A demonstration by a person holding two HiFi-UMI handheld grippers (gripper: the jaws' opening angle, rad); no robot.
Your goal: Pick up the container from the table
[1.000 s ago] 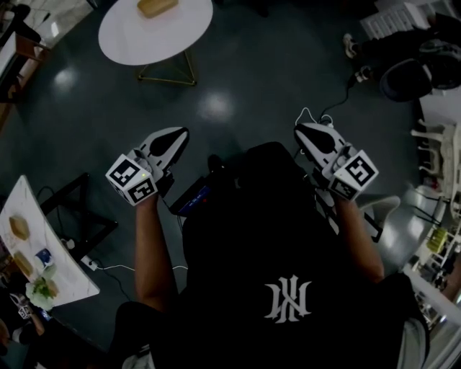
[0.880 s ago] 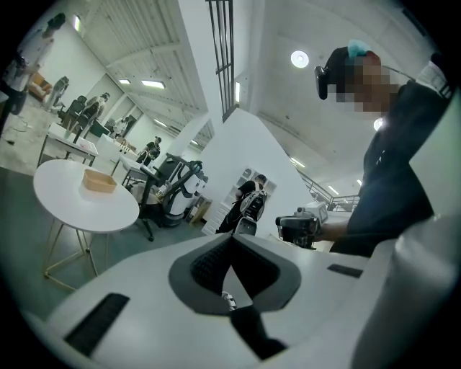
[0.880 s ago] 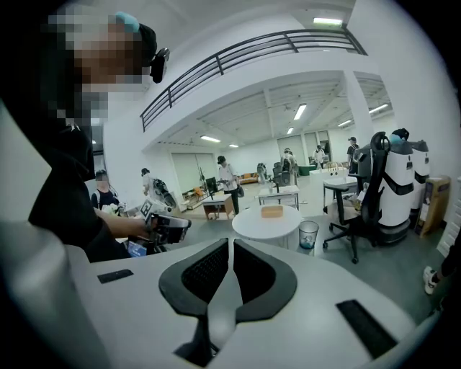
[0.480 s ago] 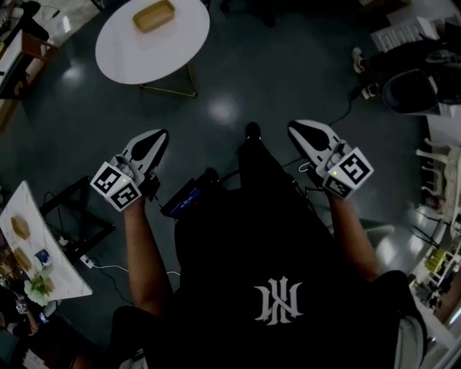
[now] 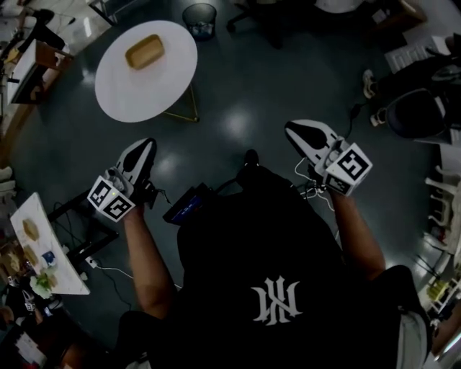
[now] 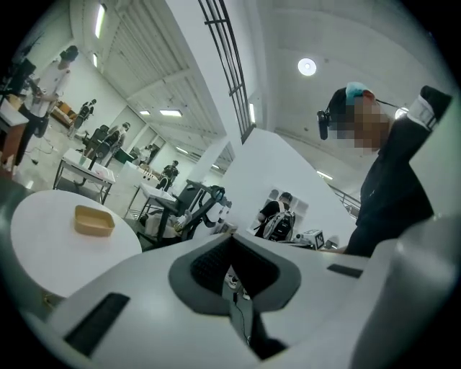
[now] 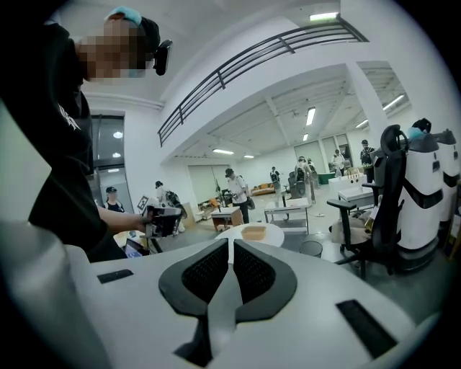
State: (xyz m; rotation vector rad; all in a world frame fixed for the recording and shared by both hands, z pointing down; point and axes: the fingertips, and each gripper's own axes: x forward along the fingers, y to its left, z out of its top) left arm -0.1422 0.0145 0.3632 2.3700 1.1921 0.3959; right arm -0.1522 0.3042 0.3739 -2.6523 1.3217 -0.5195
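A tan rectangular container (image 5: 144, 51) rests on a round white table (image 5: 137, 90) at the upper left of the head view. It also shows as a small tan container (image 6: 94, 220) in the left gripper view and a distant container (image 7: 253, 232) in the right gripper view. My left gripper (image 5: 142, 149) is shut and holds nothing, well short of the table. My right gripper (image 5: 297, 131) is also shut and holds nothing, farther right over the dark floor. Both point roughly level ahead of the person.
A dark wastebasket (image 5: 199, 19) stands beyond the round table. A long white table (image 5: 54, 265) with small items is at lower left. An office chair (image 7: 378, 209) and white machine (image 7: 426, 194) stand right. Several people and desks fill the room beyond.
The person has walked toward the round table, which now sits lower and fuller in the head view. Both grippers moved forward with the body and stayed shut.
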